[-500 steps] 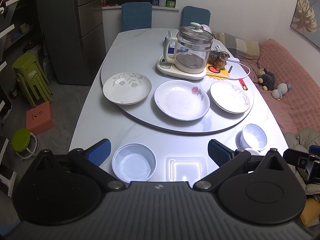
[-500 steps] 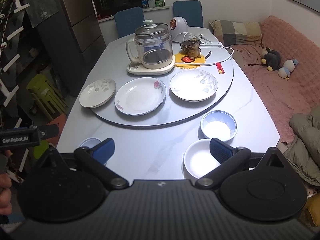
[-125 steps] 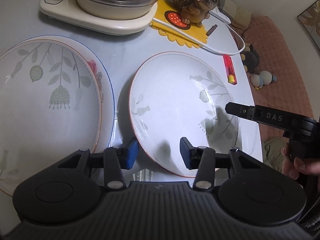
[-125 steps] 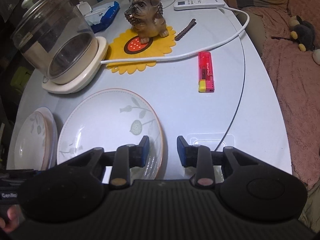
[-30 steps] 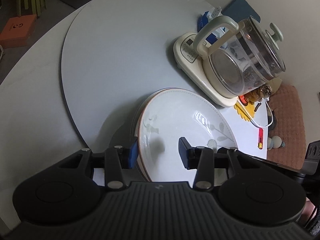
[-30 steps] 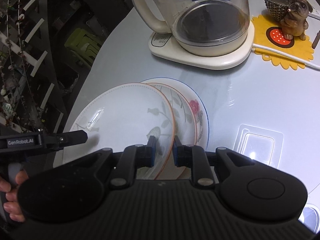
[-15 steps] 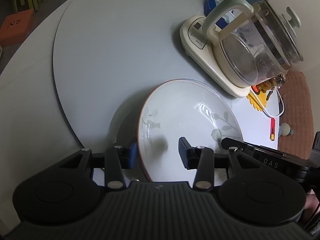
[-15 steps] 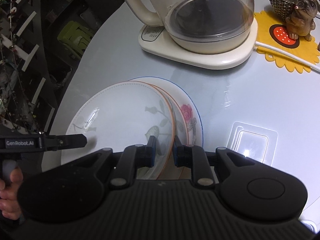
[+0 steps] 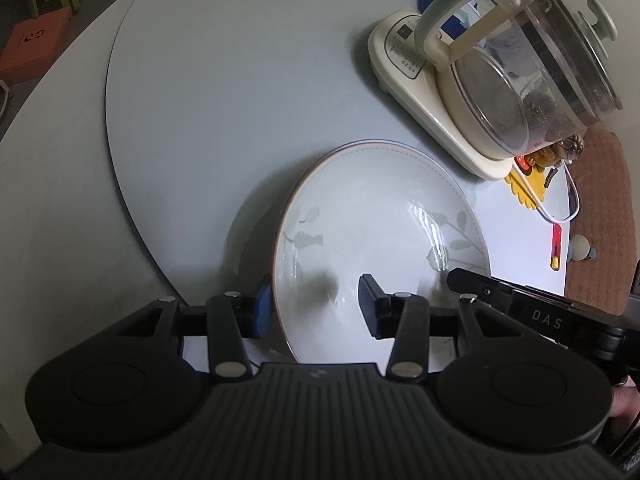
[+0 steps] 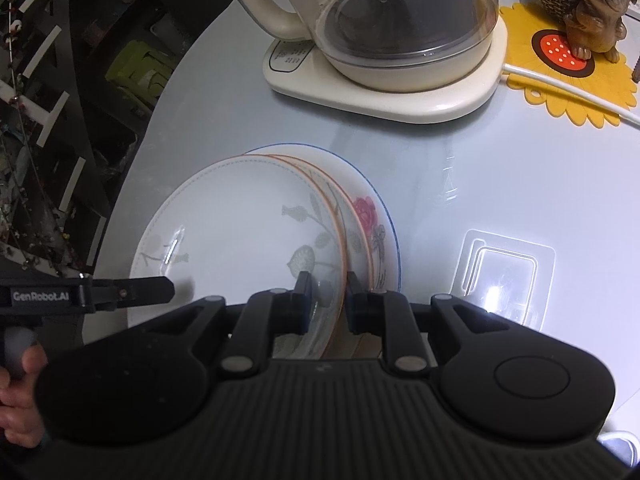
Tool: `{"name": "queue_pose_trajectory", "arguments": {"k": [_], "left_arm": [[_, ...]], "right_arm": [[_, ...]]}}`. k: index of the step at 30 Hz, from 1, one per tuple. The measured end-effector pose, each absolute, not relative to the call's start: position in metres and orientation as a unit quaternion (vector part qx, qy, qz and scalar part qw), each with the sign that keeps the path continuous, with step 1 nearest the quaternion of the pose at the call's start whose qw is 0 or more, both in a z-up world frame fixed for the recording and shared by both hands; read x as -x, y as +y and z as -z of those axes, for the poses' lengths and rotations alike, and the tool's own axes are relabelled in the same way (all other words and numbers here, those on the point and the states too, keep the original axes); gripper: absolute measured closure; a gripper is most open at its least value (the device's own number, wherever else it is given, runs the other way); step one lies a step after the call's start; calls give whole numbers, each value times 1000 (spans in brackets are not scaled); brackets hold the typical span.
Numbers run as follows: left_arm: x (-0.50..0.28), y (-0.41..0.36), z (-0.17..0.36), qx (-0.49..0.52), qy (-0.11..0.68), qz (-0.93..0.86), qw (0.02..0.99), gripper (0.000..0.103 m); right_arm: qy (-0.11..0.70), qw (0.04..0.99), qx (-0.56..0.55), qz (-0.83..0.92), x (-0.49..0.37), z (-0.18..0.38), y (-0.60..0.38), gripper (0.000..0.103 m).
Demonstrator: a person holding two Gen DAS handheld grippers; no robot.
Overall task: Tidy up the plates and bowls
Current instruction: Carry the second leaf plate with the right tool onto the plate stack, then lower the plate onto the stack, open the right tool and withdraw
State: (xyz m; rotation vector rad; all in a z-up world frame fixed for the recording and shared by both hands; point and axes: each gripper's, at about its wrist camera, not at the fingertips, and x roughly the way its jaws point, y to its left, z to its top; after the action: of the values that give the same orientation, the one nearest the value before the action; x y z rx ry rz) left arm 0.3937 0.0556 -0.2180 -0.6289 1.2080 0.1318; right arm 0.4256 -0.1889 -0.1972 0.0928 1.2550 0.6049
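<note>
Plates pile up on the grey turntable (image 9: 240, 80) of a dining table, just in front of a glass kettle (image 10: 400, 20) on its cream base. Uppermost, a leaf-patterned plate (image 10: 240, 232) sits slightly off-centre over a second leaf plate (image 10: 352, 224) and a rose-printed plate (image 10: 380, 216). At its near rim the right gripper (image 10: 325, 300) is clamped tight on the edge. Opposite, the left gripper (image 9: 314, 308) straddles the rim, jaws parted; whether its pads press the plate is unclear.
</note>
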Motion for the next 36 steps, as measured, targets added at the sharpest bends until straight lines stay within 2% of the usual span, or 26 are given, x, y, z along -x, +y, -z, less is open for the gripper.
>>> {"name": "queue_pose_trajectory", "arguments": {"k": [14,24,30,36], "left_arm": [[-382,53,200,286,538,-56,791,51],[-366,40,174,267,516,-48,813,51],[-350,46,156,243,501,-61,828,51],[-331,45,129,232,474,-61,847,51]], "right_arm": [[567,782,-54,-253,-418,186,-199,83],[543,812,-1,-216,-400,173,-195,81],[504,832,34,-228,-389,150,-192,81],[470,849,20,-242,-374,111,-193,81]]}}
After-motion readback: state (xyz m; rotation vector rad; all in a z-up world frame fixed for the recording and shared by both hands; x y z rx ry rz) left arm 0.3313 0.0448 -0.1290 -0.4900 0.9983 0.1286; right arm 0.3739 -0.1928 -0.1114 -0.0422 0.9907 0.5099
